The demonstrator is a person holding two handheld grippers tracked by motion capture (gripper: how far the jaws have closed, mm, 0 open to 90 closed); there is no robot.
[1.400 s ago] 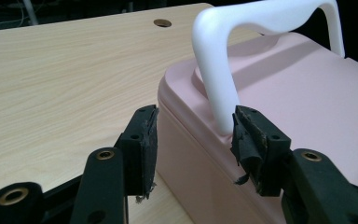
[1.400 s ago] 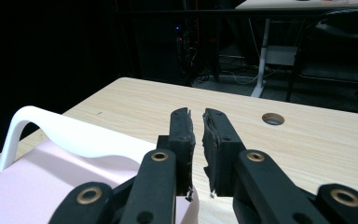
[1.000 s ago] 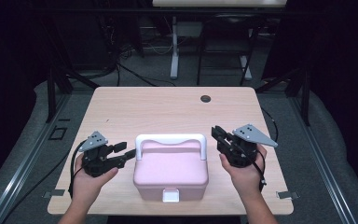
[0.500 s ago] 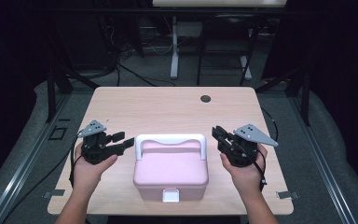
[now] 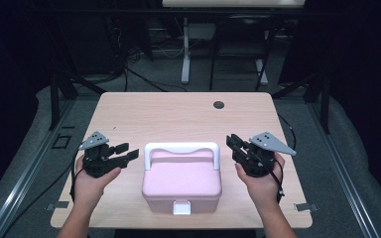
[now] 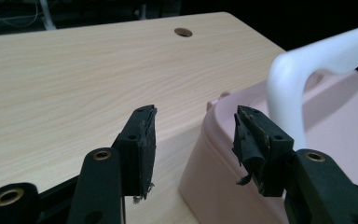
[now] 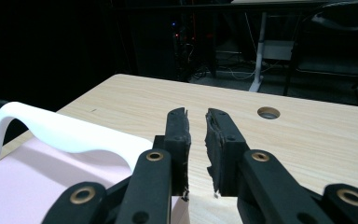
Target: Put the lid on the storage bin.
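Note:
A pink box (image 5: 181,184) with a white handle (image 5: 181,148) standing upright sits near the table's front edge, between my two grippers. My left gripper (image 5: 129,151) is open just left of the box, pointing at it. In the left gripper view the left gripper (image 6: 193,116) has its jaws wide apart, level with the box's near corner (image 6: 223,158), and the pads touch nothing. My right gripper (image 5: 232,143) hovers right of the handle. In the right gripper view a narrow gap separates the jaws of the right gripper (image 7: 196,114), with nothing in it.
The light wooden table (image 5: 178,116) has a round cable hole (image 5: 219,104) near its far edge. Beyond the table, in the dark, stand desk legs (image 5: 184,49) and cables. Both forearms come in from the table's front edge.
My left gripper has shifted slightly away from the table's front edge, staying beside the box. The right gripper has kept its place.

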